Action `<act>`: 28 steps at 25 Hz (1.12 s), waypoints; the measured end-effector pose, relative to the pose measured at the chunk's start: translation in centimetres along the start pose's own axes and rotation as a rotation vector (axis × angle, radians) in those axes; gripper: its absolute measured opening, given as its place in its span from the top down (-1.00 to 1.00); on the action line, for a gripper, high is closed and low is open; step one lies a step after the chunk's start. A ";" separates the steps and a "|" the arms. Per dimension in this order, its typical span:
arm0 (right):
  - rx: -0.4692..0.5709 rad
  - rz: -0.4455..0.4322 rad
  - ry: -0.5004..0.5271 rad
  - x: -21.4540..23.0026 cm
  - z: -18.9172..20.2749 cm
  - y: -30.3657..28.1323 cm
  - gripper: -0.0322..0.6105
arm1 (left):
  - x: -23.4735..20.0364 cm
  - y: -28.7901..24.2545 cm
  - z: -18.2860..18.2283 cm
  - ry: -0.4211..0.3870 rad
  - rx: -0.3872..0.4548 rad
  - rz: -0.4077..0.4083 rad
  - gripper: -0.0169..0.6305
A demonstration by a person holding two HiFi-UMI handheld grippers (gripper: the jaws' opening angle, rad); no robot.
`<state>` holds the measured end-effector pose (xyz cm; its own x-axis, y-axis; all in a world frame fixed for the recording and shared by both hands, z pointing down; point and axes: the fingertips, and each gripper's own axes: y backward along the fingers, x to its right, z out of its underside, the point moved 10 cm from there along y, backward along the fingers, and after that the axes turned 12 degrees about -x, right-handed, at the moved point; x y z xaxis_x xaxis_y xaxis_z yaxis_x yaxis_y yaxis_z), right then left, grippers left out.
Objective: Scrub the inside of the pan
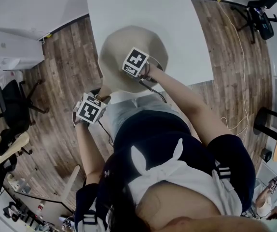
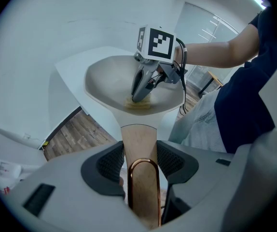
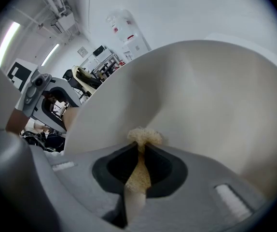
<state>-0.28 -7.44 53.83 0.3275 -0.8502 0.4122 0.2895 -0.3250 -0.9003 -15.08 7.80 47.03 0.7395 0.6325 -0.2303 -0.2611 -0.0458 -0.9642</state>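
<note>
A round beige pan (image 1: 119, 50) rests on the white table (image 1: 186, 42) near its front edge. Its wooden handle (image 2: 138, 139), which ends in a copper loop, sticks out toward me. My left gripper (image 2: 139, 151) is shut on that handle, with a pad pressing each side. Inside the pan, my right gripper (image 3: 142, 146) is shut on a yellow sponge (image 3: 143, 135). In the left gripper view the right gripper (image 2: 139, 96) points steeply down and presses the sponge (image 2: 138, 104) onto the near part of the pan floor (image 2: 109, 79). The pan's pale inner wall (image 3: 215, 95) curves up ahead.
The table edge (image 1: 201, 83) runs just behind the pan's near rim, with wooden floor (image 1: 61, 81) to either side. Office chairs (image 1: 13, 105) stand at the left and another chair (image 1: 261, 13) at the back right. The person's body is close behind the grippers.
</note>
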 end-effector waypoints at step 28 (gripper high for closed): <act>-0.009 0.269 -0.142 3.9 -0.3 2.3 0.77 | 0.0 -0.2 0.4 -0.002 0.028 -0.009 0.29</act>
<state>1.40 -11.61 53.32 0.5141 -0.8401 0.1732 0.1674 -0.0998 -0.9808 -15.26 8.09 47.30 0.7407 0.6345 -0.2210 -0.2718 -0.0179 -0.9622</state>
